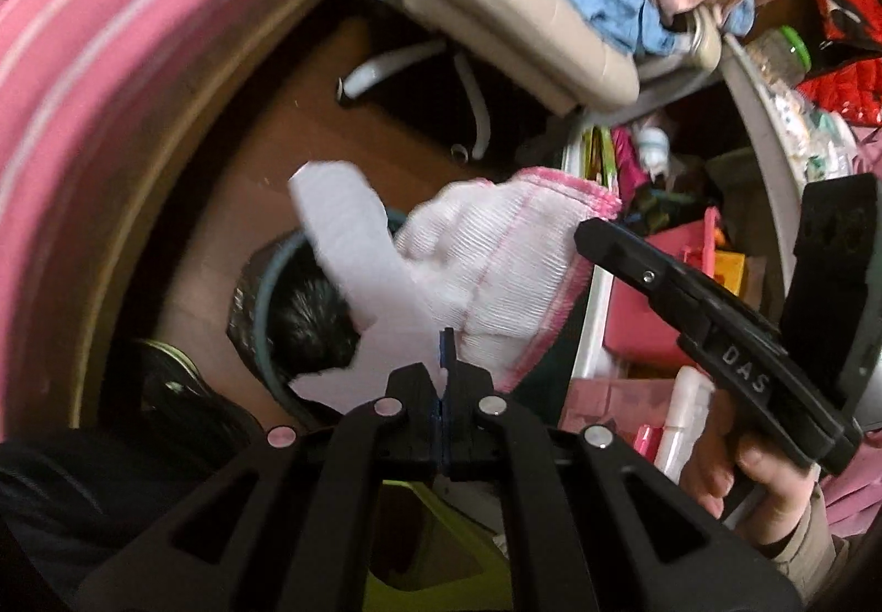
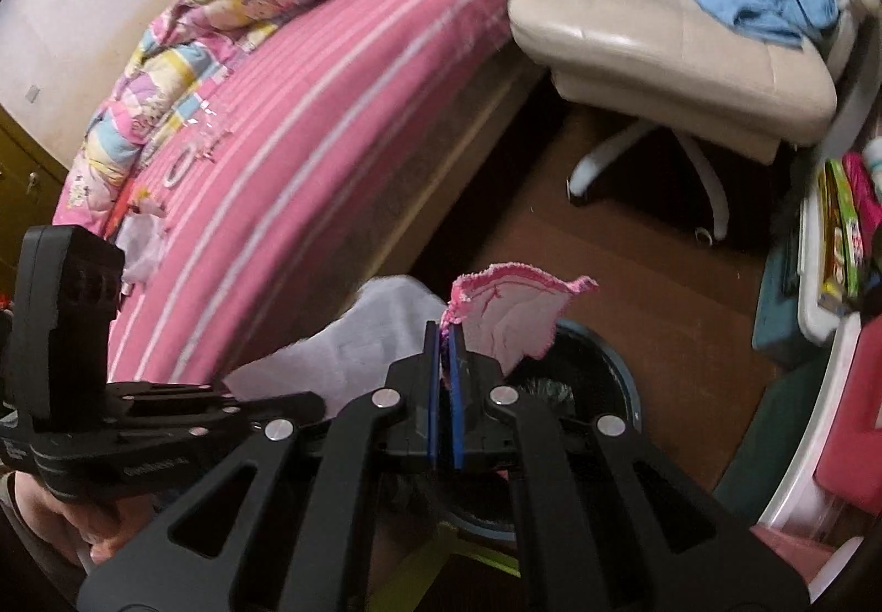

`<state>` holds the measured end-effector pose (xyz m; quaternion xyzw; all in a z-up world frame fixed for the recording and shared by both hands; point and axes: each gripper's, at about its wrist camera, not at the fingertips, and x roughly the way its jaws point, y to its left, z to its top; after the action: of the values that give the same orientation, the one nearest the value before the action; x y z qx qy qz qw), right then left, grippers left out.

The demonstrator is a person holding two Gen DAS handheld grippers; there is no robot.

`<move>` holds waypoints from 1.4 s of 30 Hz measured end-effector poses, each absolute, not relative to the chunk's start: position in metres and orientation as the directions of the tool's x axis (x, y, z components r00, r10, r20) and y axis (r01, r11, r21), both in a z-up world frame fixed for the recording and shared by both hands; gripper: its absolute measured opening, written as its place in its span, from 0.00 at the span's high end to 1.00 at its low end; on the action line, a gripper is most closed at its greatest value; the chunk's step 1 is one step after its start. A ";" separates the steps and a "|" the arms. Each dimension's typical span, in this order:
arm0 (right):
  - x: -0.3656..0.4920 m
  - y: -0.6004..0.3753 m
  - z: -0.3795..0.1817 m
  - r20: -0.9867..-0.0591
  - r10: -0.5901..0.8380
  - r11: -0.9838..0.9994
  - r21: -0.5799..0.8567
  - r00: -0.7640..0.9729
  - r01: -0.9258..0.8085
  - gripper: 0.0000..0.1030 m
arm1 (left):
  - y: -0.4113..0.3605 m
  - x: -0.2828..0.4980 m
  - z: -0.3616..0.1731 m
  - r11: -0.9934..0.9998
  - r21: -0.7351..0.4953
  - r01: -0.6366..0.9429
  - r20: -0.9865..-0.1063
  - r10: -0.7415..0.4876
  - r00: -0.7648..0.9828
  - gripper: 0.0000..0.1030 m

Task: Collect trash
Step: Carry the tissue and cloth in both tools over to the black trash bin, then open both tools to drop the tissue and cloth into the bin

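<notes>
My left gripper (image 1: 445,353) is shut on a white paper sheet (image 1: 353,248) and holds it over a round trash bin (image 1: 259,303) lined with a black bag on the floor. My right gripper (image 2: 445,336) is shut on a white cloth with a pink hem (image 2: 512,320), held above the same bin (image 2: 617,369). The cloth (image 1: 496,259) also shows in the left wrist view, right beside the paper. The right gripper's body (image 1: 716,331) is at the right of that view. The paper (image 2: 358,336) lies left of my right gripper.
A pink striped bed (image 2: 308,116) runs along the left. A cream swivel chair (image 2: 661,44) piled with blue clothes stands beyond the bin. Cluttered white shelves with toys and books (image 1: 661,204) are on the right. The floor is brown wood (image 2: 634,259).
</notes>
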<state>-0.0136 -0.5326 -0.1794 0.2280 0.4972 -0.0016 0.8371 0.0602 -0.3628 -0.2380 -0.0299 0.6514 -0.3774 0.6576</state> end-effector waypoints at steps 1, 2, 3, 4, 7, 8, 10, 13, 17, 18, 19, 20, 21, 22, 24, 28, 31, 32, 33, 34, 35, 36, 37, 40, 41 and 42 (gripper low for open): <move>-0.015 -0.532 -0.183 -0.837 0.222 0.896 0.378 0.500 0.234 0.96 | -0.367 0.058 -0.246 0.713 -0.532 0.456 -0.836 -0.529 -0.148 1.00; -0.016 -0.533 -0.189 -0.843 0.221 0.896 0.374 0.489 0.239 0.96 | -0.370 0.058 -0.253 0.715 -0.531 0.455 -0.839 -0.520 -0.160 1.00; -0.016 -0.532 -0.194 -0.849 0.221 0.896 0.371 0.480 0.244 0.96 | -0.374 0.056 -0.260 0.715 -0.532 0.453 -0.840 -0.512 -0.177 1.00; -0.017 -0.532 -0.198 -0.853 0.223 0.895 0.371 0.471 0.247 0.96 | -0.377 0.055 -0.268 0.717 -0.534 0.449 -0.841 -0.504 -0.195 1.00; -0.018 -0.530 -0.212 -0.867 0.226 0.896 0.364 0.444 0.255 0.96 | -0.382 0.051 -0.288 0.725 -0.524 0.447 -0.850 -0.473 -0.230 1.00; -0.019 -0.529 -0.217 -0.872 0.226 0.897 0.361 0.435 0.256 0.96 | -0.383 0.050 -0.295 0.728 -0.520 0.447 -0.854 -0.462 -0.240 1.00; -0.019 -0.527 -0.225 -0.878 0.228 0.897 0.357 0.420 0.260 0.96 | -0.381 0.049 -0.306 0.735 -0.514 0.443 -0.858 -0.446 -0.256 1.00; -0.020 -0.527 -0.238 -0.889 0.232 0.895 0.354 0.394 0.272 0.96 | -0.382 0.049 -0.326 0.749 -0.500 0.435 -0.865 -0.411 -0.287 1.00; -0.024 -0.529 -0.246 -0.895 0.230 0.889 0.353 0.383 0.291 0.93 | -0.387 0.050 -0.341 0.750 -0.500 0.433 -0.864 -0.396 -0.312 0.94; -0.025 -0.529 -0.245 -0.895 0.229 0.888 0.353 0.382 0.295 0.91 | -0.388 0.050 -0.343 0.752 -0.495 0.434 -0.866 -0.388 -0.316 0.92; -0.025 -0.529 -0.246 -0.896 0.228 0.887 0.353 0.381 0.299 0.80 | -0.389 0.050 -0.347 0.757 -0.492 0.430 -0.867 -0.378 -0.326 0.87; -0.026 -0.530 -0.246 -0.895 0.224 0.884 0.353 0.386 0.306 0.66 | -0.388 0.050 -0.351 0.760 -0.490 0.426 -0.866 -0.371 -0.334 0.81; -0.027 -0.530 -0.245 -0.892 0.221 0.881 0.356 0.396 0.312 0.63 | -0.388 0.050 -0.355 0.767 -0.483 0.422 -0.869 -0.360 -0.340 0.76; -0.027 -0.531 -0.245 -0.889 0.218 0.879 0.358 0.403 0.315 0.61 | -0.388 0.050 -0.358 0.773 -0.476 0.420 -0.872 -0.352 -0.341 0.64; -0.027 -0.532 -0.243 -0.882 0.222 0.876 0.367 0.415 0.312 0.57 | -0.387 0.051 -0.358 0.779 -0.468 0.416 -0.876 -0.349 -0.333 0.49; -0.028 -0.533 -0.235 -0.867 0.200 0.874 0.369 0.457 0.317 0.34 | -0.378 0.056 -0.350 0.788 -0.472 0.397 -0.878 -0.377 -0.295 0.35; -0.029 -0.533 -0.222 -0.842 0.177 0.866 0.380 0.510 0.327 0.17 | -0.372 0.060 -0.337 0.790 -0.487 0.371 -0.872 -0.418 -0.254 0.27; -0.029 -0.532 -0.218 -0.833 0.170 0.865 0.381 0.526 0.325 0.17 | -0.369 0.062 -0.330 0.790 -0.491 0.368 -0.871 -0.433 -0.233 0.24; -0.028 -0.531 -0.215 -0.829 0.167 0.866 0.382 0.534 0.322 0.16 | -0.367 0.062 -0.324 0.789 -0.494 0.366 -0.869 -0.446 -0.214 0.23; -0.027 -0.530 -0.211 -0.824 0.163 0.867 0.382 0.543 0.320 0.14 | -0.368 0.062 -0.319 0.789 -0.495 0.364 -0.869 -0.453 -0.199 0.22; -0.026 -0.527 -0.204 -0.816 0.152 0.869 0.379 0.558 0.319 0.13 | -0.366 0.062 -0.313 0.790 -0.493 0.365 -0.869 -0.460 -0.180 0.21; -0.025 -0.526 -0.199 -0.811 0.144 0.870 0.376 0.567 0.318 0.12 | -0.362 0.062 -0.303 0.787 -0.497 0.366 -0.866 -0.478 -0.147 0.21; -0.024 -0.524 -0.194 -0.804 0.135 0.872 0.374 0.579 0.316 0.11 | -0.360 0.062 -0.296 0.786 -0.498 0.367 -0.863 -0.489 -0.126 0.20; -0.021 -0.514 -0.172 -0.764 0.109 0.881 0.371 0.636 0.295 0.09 | -0.345 0.063 -0.269 0.787 -0.491 0.373 -0.853 -0.521 -0.024 0.16; -0.020 -0.507 -0.161 -0.742 0.106 0.887 0.372 0.662 0.275 0.08 | -0.339 0.063 -0.261 0.782 -0.500 0.372 -0.841 -0.540 0.006 0.14; -0.019 -0.504 -0.156 -0.728 0.105 0.891 0.372 0.677 0.262 0.07 | -0.328 0.063 -0.248 0.776 -0.514 0.366 -0.822 -0.567 0.046 0.13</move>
<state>-0.0187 -0.5036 -0.1555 0.2297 0.3992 -0.0444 0.8865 0.0634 -0.3278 -0.2481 -0.0823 0.6097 -0.3247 0.7184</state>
